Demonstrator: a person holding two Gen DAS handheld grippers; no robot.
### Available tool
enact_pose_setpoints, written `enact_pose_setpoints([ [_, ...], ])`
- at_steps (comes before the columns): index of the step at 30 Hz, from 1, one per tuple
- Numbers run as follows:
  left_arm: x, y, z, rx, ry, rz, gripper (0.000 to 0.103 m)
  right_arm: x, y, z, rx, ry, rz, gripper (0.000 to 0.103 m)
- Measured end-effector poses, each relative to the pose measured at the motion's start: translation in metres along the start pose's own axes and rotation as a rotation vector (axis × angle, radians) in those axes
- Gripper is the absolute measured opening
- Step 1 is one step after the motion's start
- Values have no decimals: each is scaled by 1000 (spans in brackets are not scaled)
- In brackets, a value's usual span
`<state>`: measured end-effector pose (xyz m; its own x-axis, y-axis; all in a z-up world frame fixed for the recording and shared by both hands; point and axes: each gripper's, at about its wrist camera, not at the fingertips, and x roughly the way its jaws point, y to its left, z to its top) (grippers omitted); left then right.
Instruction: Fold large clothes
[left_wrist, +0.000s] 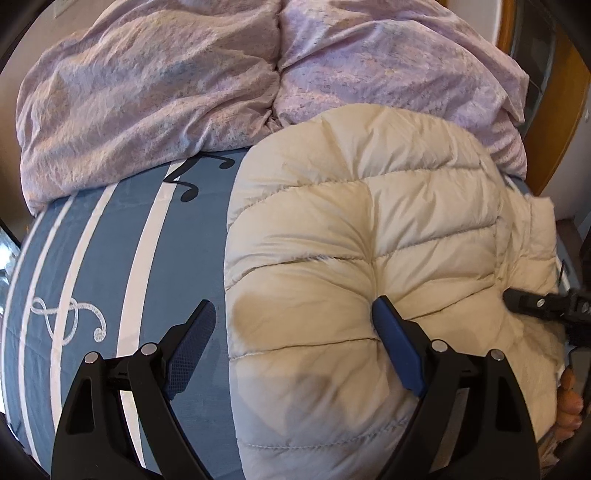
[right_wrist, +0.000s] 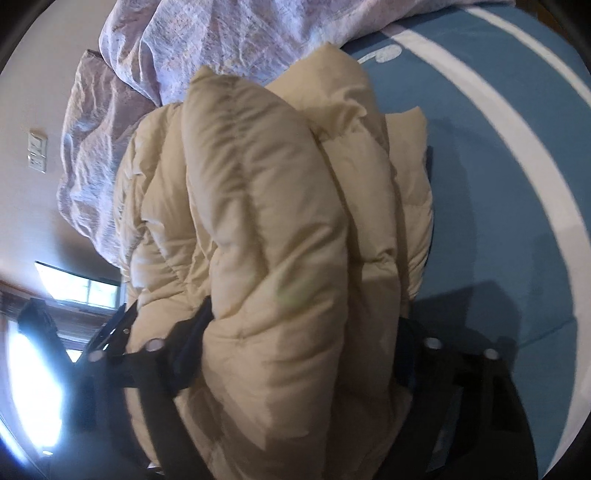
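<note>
A cream quilted puffer jacket (left_wrist: 369, 258) lies folded on a blue bed sheet (left_wrist: 110, 258) with white stripes. My left gripper (left_wrist: 295, 321) is open above the jacket's left edge; one finger is over the sheet, the other rests on the jacket. The right gripper (left_wrist: 532, 304) shows at the jacket's right edge in the left wrist view. In the right wrist view the jacket (right_wrist: 273, 221) fills the space between the right gripper's fingers (right_wrist: 192, 343), which sit wide apart around the thick folded bundle (right_wrist: 303, 332); the fingertips are hidden by fabric.
A crumpled lilac duvet (left_wrist: 184, 92) is piled at the far side of the bed, touching the jacket's far edge. A wooden frame (left_wrist: 554, 122) stands at the right. A wall switch (right_wrist: 37, 151) and a bright window (right_wrist: 74, 288) show beyond the bed.
</note>
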<state>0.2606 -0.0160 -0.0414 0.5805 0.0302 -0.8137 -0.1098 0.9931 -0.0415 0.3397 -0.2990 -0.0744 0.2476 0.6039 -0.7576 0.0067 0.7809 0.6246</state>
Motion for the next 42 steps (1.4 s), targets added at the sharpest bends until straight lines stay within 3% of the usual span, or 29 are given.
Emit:
enact_pose_setpoints([
  [1,-1,5,1,-20,4,-18,88,0,0,0,2,1,14,57],
  [4,-3,25,5,-95,18,-69,88,0,0,1,12,0,64,41],
  [7,0,46,5,-161,49,-122,87,0,-2,1,19,-4,91,34],
  [15,15,57,-8,-184,136,-237,88,3,-1,3,23,-2,97,32],
  [25,49,56,-26,-344,242,-389,90,3,-8,2,61,12,115,32],
  [26,51,56,-27,-351,241,-397,88,3,-9,2,66,13,119,32],
  [33,39,55,-23,-330,170,-442,46,1,-17,2,89,1,182,28],
  [36,31,61,-18,-316,136,-443,36,5,-12,4,86,-3,216,25],
  [42,15,88,-5,-314,56,-435,29,20,16,14,53,2,261,20],
])
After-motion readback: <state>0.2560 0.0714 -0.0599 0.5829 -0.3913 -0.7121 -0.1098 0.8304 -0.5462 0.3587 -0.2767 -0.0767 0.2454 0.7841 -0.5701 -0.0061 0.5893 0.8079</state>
